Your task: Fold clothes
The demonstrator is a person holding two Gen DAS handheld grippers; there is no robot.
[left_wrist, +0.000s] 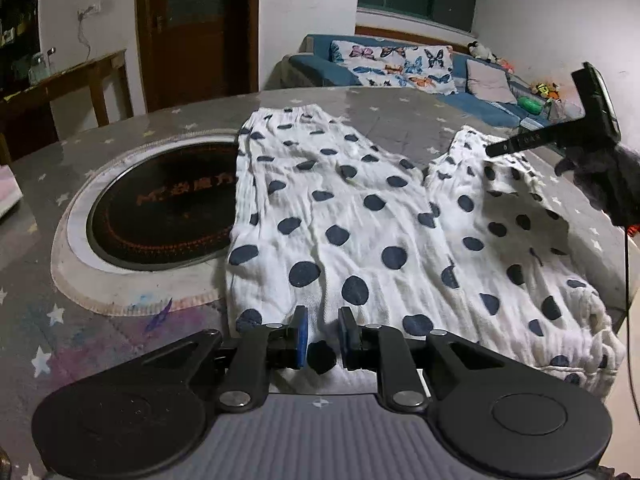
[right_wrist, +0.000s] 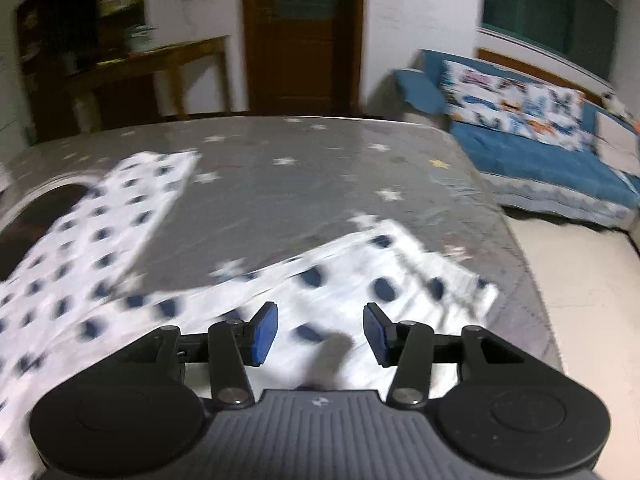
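A dim living room lies behind the work: a wooden door, a side table on the left, a blue sofa [left_wrist: 472,100] with a butterfly cushion on the far right. In front is a grey star-printed table [left_wrist: 120,320] with a round black hotplate [left_wrist: 160,208] sunk into its left part. The polka-dot trousers [left_wrist: 340,220] lie spread flat across the middle, waistband at the near edge and the two legs running away toward the far side, the left leg overlapping the hotplate's rim. The left gripper [left_wrist: 323,334] is nearly closed, pinching a fold of the waistband between its blue pads — likely to anchor that end for a fold. The right gripper [right_wrist: 320,334] hangs over the right leg with its pads well apart and nothing held; its view is blurred, so contact with the cloth cannot be judged. Bare tabletop shows between the legs and beyond the cuffs — room to carry one leg across. The right leg sits close to the table's right edge, where cloth could slip off.
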